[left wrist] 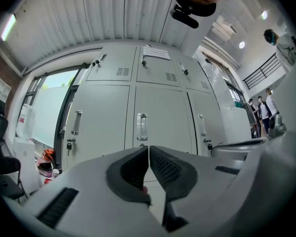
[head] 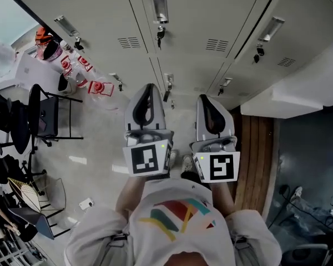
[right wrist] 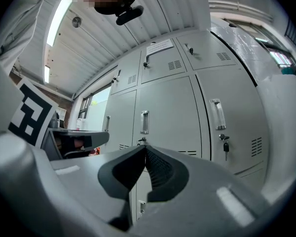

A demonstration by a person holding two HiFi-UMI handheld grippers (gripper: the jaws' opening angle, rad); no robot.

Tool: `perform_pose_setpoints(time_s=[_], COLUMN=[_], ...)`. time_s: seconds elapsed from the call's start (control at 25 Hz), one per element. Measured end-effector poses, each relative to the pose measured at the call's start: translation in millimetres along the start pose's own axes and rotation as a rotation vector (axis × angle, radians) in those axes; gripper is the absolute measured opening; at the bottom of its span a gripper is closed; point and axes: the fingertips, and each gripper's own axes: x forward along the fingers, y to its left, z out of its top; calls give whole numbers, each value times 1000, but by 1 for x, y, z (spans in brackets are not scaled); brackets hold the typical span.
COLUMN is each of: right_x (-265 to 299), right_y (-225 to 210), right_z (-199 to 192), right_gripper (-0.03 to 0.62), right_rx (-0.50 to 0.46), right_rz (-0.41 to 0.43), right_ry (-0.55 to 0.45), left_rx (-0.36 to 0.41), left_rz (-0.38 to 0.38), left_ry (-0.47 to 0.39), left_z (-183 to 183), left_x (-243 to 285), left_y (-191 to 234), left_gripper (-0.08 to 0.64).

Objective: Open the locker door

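A bank of grey lockers (head: 200, 21) fills the far side of the head view, all doors closed. Each door has a metal handle (head: 158, 7) with a key hanging under it. Both grippers are held side by side in front of my chest, pointing at the lockers and well short of them. The left gripper (head: 149, 88) is shut with nothing in it, and so is the right gripper (head: 207, 98). In the left gripper view the shut left gripper (left wrist: 148, 149) lines up below a door handle (left wrist: 141, 126). In the right gripper view the right gripper (right wrist: 145, 149) sits under another handle (right wrist: 144, 122).
A black chair (head: 44, 115) and red-and-white plastic items (head: 80, 71) stand at the left by the lockers. A white box-like ledge (head: 299, 93) and a wooden strip (head: 255, 154) lie at the right, with cables (head: 299, 201) lower right. People (left wrist: 260, 107) stand far off right.
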Motion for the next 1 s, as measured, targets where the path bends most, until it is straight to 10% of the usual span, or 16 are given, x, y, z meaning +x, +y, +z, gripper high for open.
perform_pose_setpoints(time_s=[1.0], right_x=[105], right_y=[-2], right_z=[-250], right_gripper=[5], right_rx=[-22], right_rz=[44], right_ry=[131], left_rx=[-17], left_rz=[60], left_ry=[99], left_z=[-248], left_x=[65], left_y=[80], left_gripper=[21])
